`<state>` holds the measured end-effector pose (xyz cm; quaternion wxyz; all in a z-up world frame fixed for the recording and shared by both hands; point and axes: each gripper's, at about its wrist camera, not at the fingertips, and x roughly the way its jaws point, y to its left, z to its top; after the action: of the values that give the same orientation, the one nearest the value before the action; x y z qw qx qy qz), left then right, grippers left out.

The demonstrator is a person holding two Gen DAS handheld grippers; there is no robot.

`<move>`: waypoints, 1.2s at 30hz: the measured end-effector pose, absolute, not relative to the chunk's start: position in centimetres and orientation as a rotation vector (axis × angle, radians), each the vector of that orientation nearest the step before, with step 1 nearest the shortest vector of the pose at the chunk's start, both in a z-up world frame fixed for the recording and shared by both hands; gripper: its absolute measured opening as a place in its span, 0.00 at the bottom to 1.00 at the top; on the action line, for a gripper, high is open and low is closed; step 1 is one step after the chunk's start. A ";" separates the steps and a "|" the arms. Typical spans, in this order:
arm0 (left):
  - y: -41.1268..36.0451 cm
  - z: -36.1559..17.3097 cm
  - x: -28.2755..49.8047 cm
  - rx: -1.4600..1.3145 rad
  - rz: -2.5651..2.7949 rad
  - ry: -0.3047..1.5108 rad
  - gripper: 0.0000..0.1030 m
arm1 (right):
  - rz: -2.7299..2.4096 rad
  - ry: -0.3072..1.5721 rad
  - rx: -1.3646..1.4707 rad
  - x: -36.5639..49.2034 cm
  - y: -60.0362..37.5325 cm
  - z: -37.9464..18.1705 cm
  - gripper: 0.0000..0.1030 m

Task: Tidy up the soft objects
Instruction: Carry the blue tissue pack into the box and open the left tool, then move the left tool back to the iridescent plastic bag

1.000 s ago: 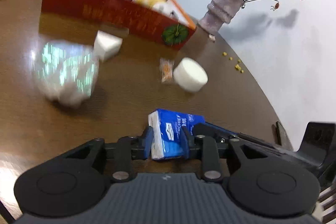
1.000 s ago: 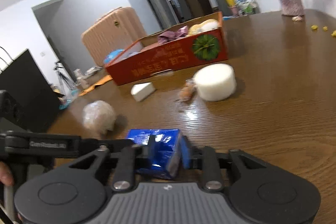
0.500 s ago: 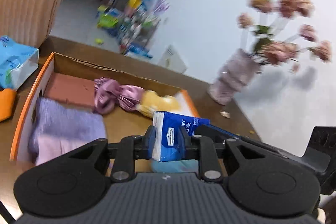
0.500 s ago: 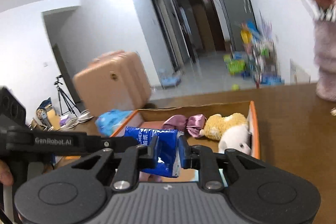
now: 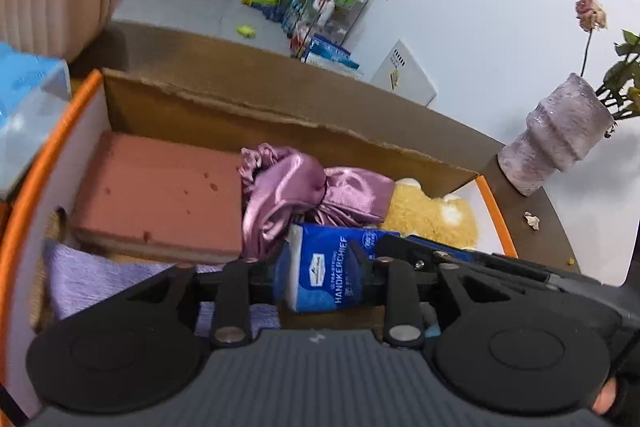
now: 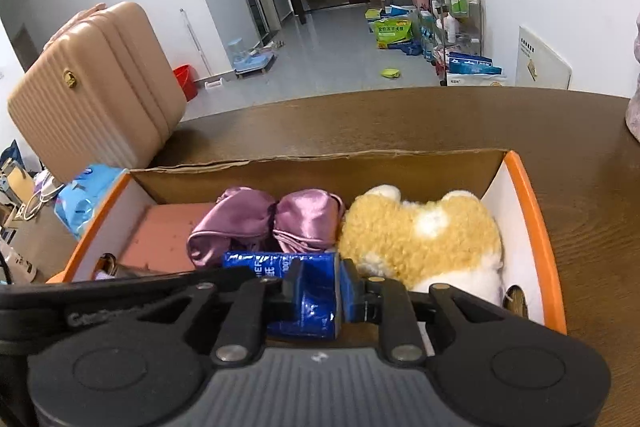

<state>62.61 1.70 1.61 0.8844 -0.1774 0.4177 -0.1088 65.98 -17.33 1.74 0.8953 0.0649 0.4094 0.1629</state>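
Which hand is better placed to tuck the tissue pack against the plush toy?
Right, likely: the right hand-held gripper sits beside the plush toy; the left hand-held gripper faces the satin cloth. Both jaws are opening around the tissue pack.

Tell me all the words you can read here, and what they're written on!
"HANDKERCHIEF": blue tissue pack between the left tool fingers, which are opening.
"Gen": start of raised lettering on the black tool handle; the rest is blurred.
Green bag on the floor: print too small to read.
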 end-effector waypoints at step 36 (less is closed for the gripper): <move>-5.4 5.2 24.8 -0.110 -0.080 0.376 0.92 | 0.377 0.277 0.037 25.5 -47.1 3.4 0.80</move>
<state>24.75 -5.39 5.22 0.9800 -0.0546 0.1869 -0.0399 25.51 -47.13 3.40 0.9726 0.0181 0.1372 0.1867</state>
